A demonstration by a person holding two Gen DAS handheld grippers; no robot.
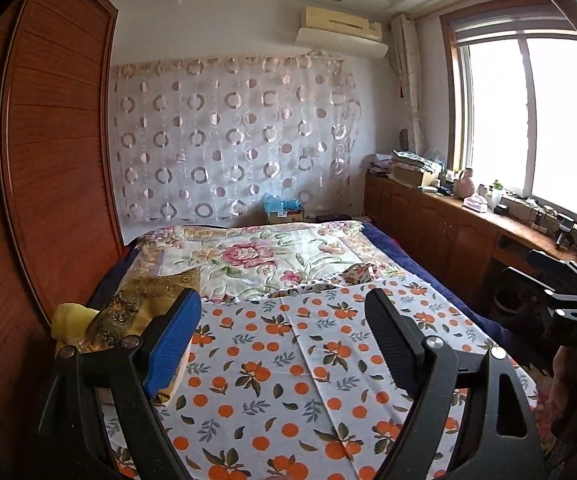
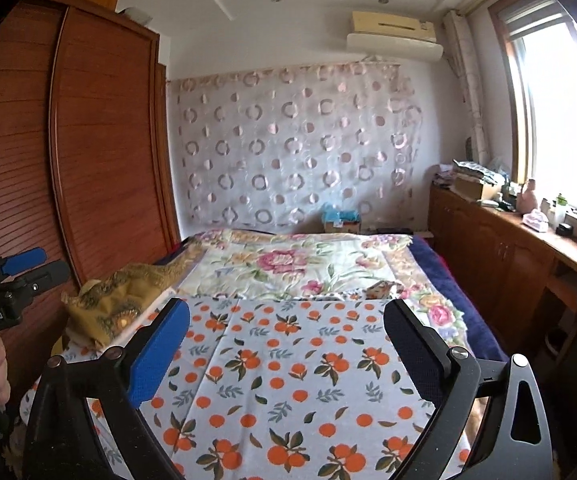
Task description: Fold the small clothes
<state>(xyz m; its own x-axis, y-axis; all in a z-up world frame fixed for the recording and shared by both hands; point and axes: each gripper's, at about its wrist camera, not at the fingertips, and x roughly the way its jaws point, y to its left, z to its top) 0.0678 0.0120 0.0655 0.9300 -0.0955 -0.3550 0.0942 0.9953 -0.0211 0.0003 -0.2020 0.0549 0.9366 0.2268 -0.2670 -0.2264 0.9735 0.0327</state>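
Both claws hang above the bed, and both are spread wide with nothing between the pads. The left claw [image 1: 284,336] looks out over the white cloth printed with orange fruit and green leaves [image 1: 288,380], which lies flat on the bed [image 1: 472,316] right below and ahead of it. The right claw [image 2: 286,344] has the same cloth [image 2: 288,380] beneath it, so neither hand is clearly the nearer one.

A straight crease or edge runs away from the claws toward the far wall, slightly slanted, so the cloth's long axis appears to lie along the bed, with its far edge straight across where the flowered quilt [image 1: 256,260] begins. My guess is the next grab goes down and forward.

Off to the left, by the wooden wardrobe [image 1: 48,160], sits a crumpled mustard-gold patterned fabric heap [image 1: 136,304], beside the cloth's left edge. At the bed's far end stands a cardboard box [image 1: 284,214] with blue stuff inside; what it is I cannot tell.
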